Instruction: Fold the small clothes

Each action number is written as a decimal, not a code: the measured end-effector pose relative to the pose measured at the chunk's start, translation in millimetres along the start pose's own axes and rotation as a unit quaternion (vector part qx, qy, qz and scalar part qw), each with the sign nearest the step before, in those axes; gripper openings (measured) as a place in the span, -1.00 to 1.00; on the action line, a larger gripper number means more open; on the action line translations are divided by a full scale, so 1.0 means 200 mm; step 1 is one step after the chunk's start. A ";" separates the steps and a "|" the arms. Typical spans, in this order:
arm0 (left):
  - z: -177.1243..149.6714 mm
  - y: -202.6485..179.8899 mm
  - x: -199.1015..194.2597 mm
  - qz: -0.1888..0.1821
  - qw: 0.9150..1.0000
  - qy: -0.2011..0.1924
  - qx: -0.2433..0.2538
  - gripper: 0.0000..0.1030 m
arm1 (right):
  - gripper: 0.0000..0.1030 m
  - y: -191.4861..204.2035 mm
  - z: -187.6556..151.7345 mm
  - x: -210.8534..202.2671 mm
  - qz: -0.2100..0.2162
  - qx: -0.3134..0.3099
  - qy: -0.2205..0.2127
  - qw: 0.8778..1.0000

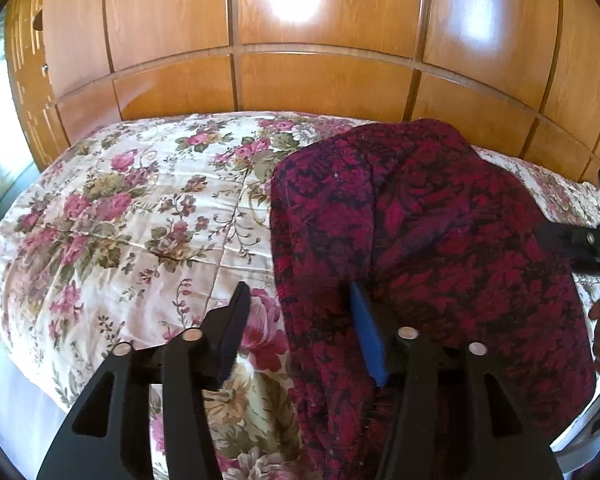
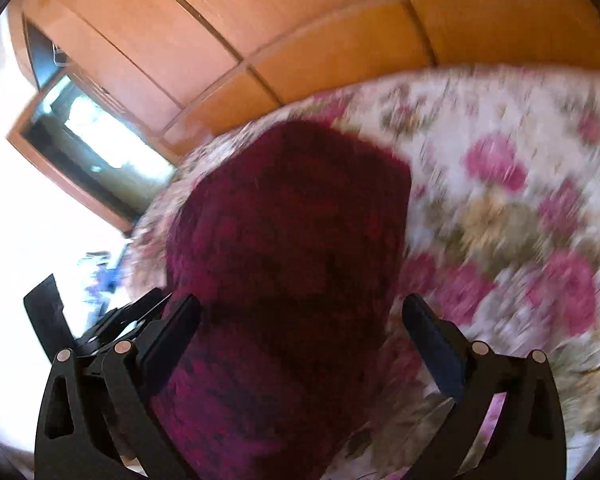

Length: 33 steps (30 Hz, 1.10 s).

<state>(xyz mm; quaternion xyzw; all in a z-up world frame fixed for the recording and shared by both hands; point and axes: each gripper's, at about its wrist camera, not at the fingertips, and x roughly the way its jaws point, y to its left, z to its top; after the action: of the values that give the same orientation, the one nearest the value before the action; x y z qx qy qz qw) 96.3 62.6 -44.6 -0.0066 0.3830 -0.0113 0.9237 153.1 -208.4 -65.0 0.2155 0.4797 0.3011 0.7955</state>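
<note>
Glossy orange-brown wardrobe panels [image 1: 320, 80] fill the background behind a bed covered with a floral quilt [image 1: 120, 220], and on that quilt lies the garment [image 1: 420, 240], a dark red and black patterned knit.

Seen from the left hand-held gripper [image 1: 296, 300], the garment lies ahead and to the right: its left edge runs between the two fingers, with the blue-padded right finger [image 1: 366, 332] over the cloth and the left finger over bare quilt. The jaws stand wide apart and grasp nothing.

The right hand-held gripper [image 2: 300, 312] is also released, its fingers spread to either side of the garment, which stretches straight ahead from between them to a rounded far end. This view is smeared by motion, so whether the fingers touch the cloth cannot be told.

The piece looks soft, limp and light, with a fuzzy knit surface that should give the pads good friction. It will likely sag and bunch if lifted from one spot, so pinching the near edge at both corners, one per hand-held gripper, seems the better hold. Catching the quilt underneath is a risk.
</note>
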 end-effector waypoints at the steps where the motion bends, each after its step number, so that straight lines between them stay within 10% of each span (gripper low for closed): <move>1: 0.00 0.01 0.01 0.001 1.000 0.000 0.003 0.13 | 0.96 -0.02 -0.01 0.02 0.013 0.008 0.003 1.000; 13: -0.05 0.21 0.11 -0.085 0.994 0.016 -0.063 0.36 | 0.97 -0.08 0.02 0.28 0.148 0.048 0.039 0.987; 20: -0.15 0.39 0.23 -0.287 0.935 0.028 -0.208 0.36 | 0.63 0.06 0.02 0.17 0.148 0.011 0.016 0.989; 27: 0.01 0.11 0.20 -0.361 0.916 0.016 -0.174 0.34 | 0.51 0.10 -0.04 -0.17 0.139 -0.004 -0.062 0.988; 33: 0.37 -0.55 0.24 -0.433 0.899 0.025 -0.063 0.34 | 0.51 -0.13 -0.10 -0.72 0.087 0.022 -0.186 0.978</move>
<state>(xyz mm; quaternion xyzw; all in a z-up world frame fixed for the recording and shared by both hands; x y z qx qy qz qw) 180.8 -48.9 -22.8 -0.2295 0.3648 -0.3864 0.8154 90.6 -323.7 0.6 0.3257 0.3091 0.3133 0.8368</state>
